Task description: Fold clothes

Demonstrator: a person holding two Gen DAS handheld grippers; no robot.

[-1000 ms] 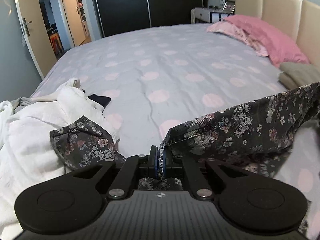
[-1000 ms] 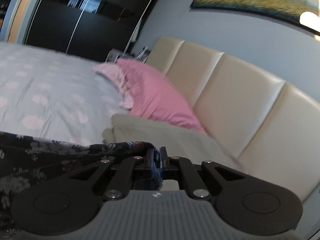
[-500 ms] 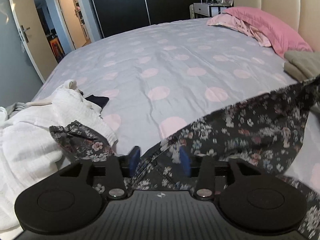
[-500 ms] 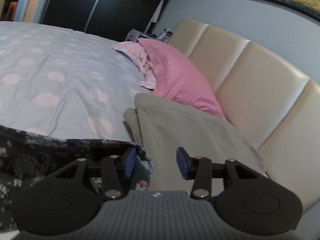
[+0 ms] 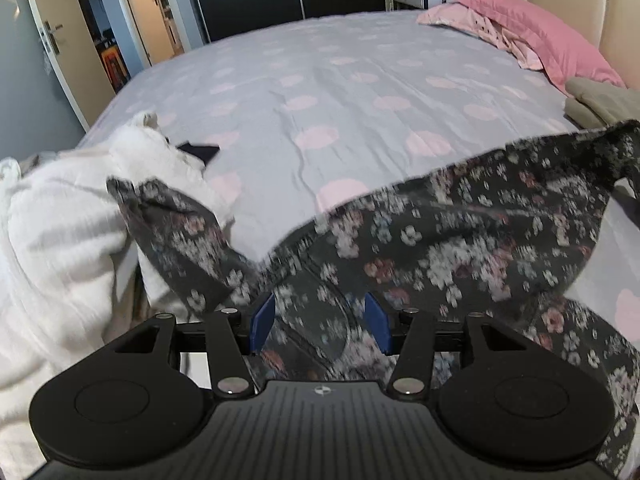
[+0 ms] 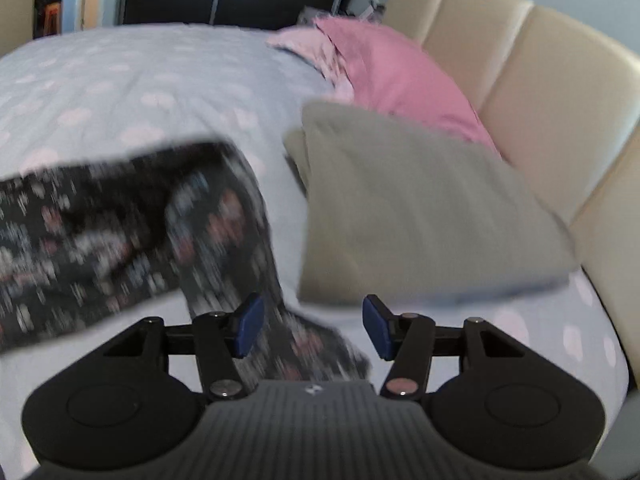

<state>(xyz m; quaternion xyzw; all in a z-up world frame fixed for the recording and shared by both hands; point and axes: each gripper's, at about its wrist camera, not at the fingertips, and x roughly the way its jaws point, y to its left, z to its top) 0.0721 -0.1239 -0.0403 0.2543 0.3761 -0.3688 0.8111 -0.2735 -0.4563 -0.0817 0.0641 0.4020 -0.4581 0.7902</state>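
Note:
A dark floral garment (image 5: 440, 232) lies loose and blurred across the near part of the bed. My left gripper (image 5: 319, 322) is open, its blue pads (image 5: 262, 322) apart, with the cloth lying between and over them. In the right wrist view the same floral garment (image 6: 120, 232) lies to the left and runs down in front of my right gripper (image 6: 312, 328), which is open with the cloth below its left pad (image 6: 248, 324).
A pile of white clothes (image 5: 60, 232) lies at the left bed edge. A folded beige garment (image 6: 420, 208) and pink pillows (image 6: 400, 76) lie by the cream headboard (image 6: 560, 100). The grey dotted bedspread (image 5: 340, 80) stretches ahead. A door (image 5: 60, 40) stands far left.
Both grippers were shut on the floral garment's edge, holding it stretched, then opened. The garment has dropped onto the bed and both grippers have tilted downward.

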